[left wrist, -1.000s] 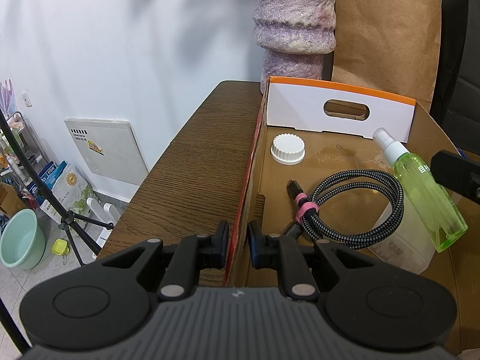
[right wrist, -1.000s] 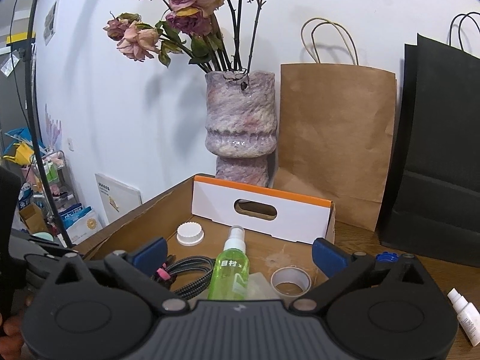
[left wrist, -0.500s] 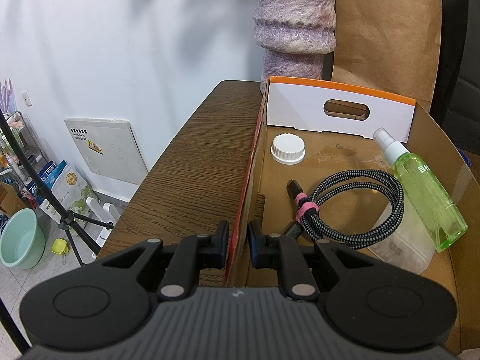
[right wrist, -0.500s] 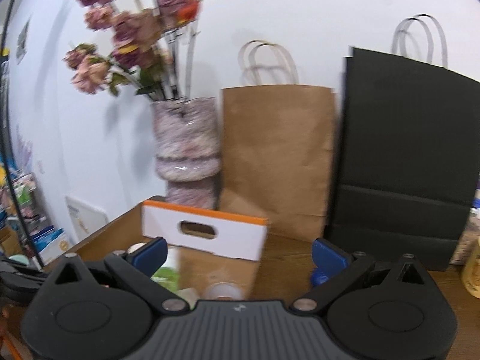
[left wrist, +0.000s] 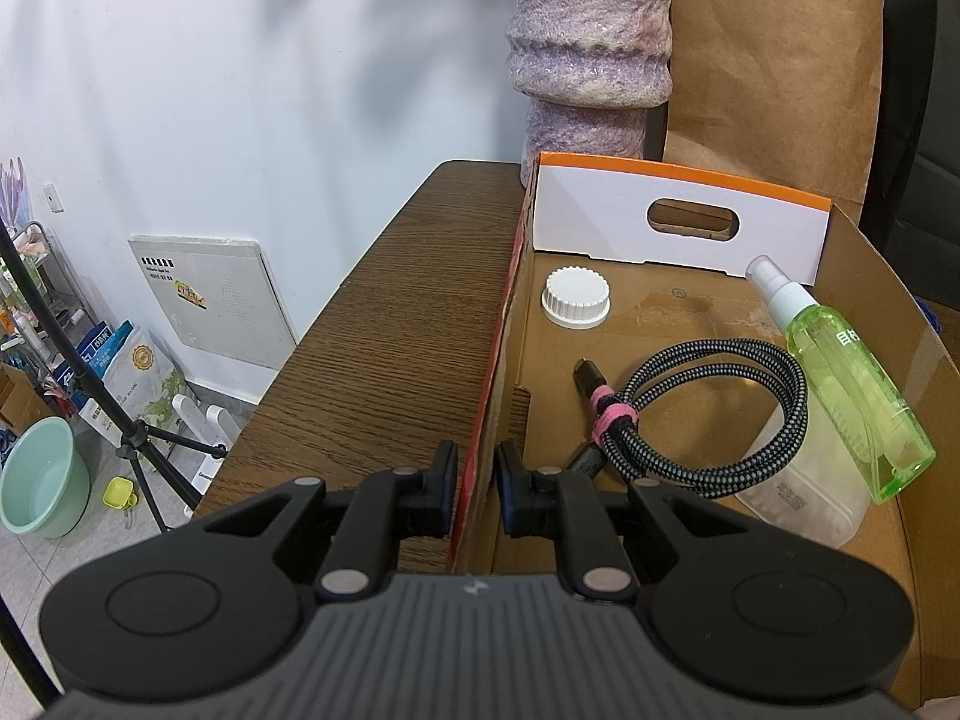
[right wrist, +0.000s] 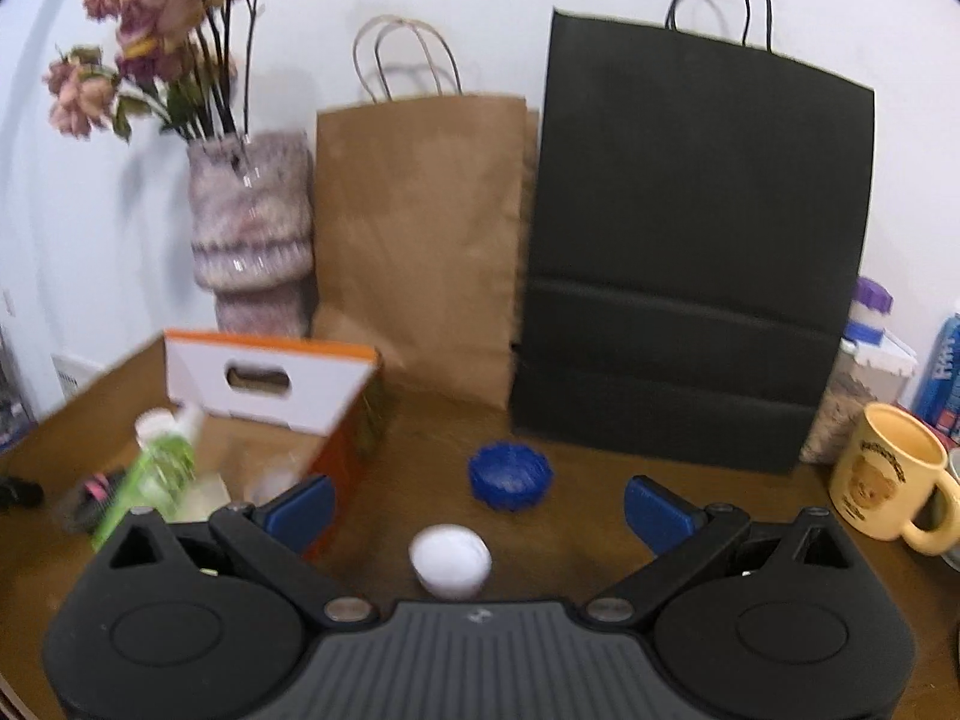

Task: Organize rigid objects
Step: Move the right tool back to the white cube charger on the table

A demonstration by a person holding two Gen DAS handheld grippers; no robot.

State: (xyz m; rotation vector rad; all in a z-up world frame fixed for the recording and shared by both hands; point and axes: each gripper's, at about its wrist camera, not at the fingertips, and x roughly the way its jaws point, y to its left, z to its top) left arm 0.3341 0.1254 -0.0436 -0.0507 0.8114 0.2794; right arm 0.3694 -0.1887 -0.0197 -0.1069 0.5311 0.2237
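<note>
A cardboard box [left wrist: 690, 312] lies on the wooden table [left wrist: 396, 312]. In it are a white cap [left wrist: 575, 297], a coiled braided cable [left wrist: 708, 414], a green spray bottle [left wrist: 852, 384] and a clear plastic container [left wrist: 804, 492]. My left gripper [left wrist: 475, 480] is shut on the box's left wall [left wrist: 498, 348]. In the right wrist view my right gripper [right wrist: 480, 501] stands open over the table to the right of the box [right wrist: 336, 420]. A white cap [right wrist: 450, 558] lies between its fingers, close to the camera. A blue lid [right wrist: 510, 474] lies just beyond.
A vase of dried flowers [right wrist: 249, 228], a brown paper bag [right wrist: 420, 240] and a black paper bag [right wrist: 690, 252] stand along the wall. A yellow mug [right wrist: 888, 468] and a jar [right wrist: 864, 372] are at the right. A tripod [left wrist: 90, 396] stands on the floor.
My right gripper has swung to the right, away from above the box to the table beside it, so the blue lid and white cap have come into view. The left gripper has not moved.
</note>
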